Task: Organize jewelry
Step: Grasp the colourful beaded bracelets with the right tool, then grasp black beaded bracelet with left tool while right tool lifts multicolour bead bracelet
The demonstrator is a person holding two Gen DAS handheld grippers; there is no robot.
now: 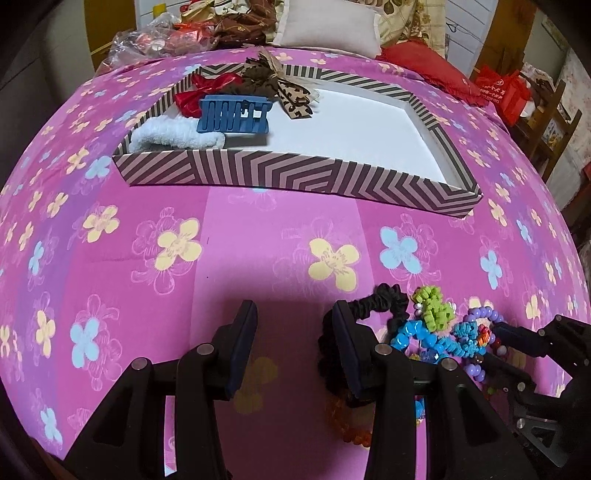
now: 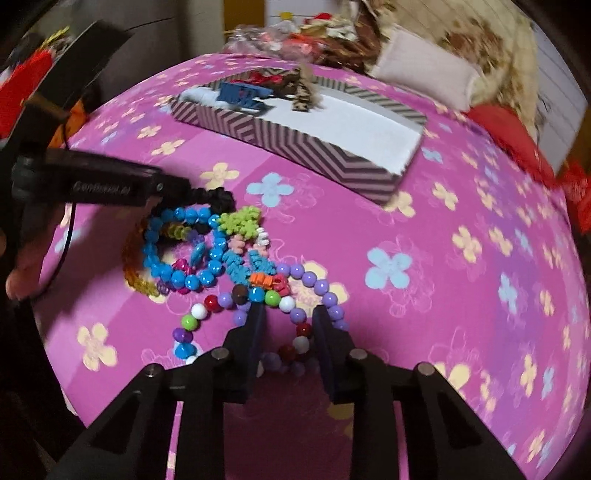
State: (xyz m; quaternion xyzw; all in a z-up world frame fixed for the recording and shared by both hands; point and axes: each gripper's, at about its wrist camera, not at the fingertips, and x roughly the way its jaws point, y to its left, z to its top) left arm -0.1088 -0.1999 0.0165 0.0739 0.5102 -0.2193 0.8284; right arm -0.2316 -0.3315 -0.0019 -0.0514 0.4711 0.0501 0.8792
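A striped shallow box (image 1: 280, 175) lies on the pink flowered bed; it also shows in the right wrist view (image 2: 295, 144). It holds a blue hair claw (image 1: 232, 114), a white scrunchie (image 1: 173, 133), a red bow (image 1: 207, 90) and a brown bow (image 1: 273, 81). A pile of bead bracelets (image 2: 221, 258) lies near both grippers. My left gripper (image 1: 293, 317) is open, its right finger against a black scrunchie (image 1: 380, 301). My right gripper (image 2: 290, 315) is open around a purple bead bracelet (image 2: 317, 288).
Pillows (image 1: 328, 27), a red cushion (image 1: 424, 68) and bagged clutter (image 1: 166, 35) lie at the bed's far end. A red bag (image 1: 504, 90) and wooden furniture stand to the right. The right half of the box floor (image 1: 369, 136) is bare white.
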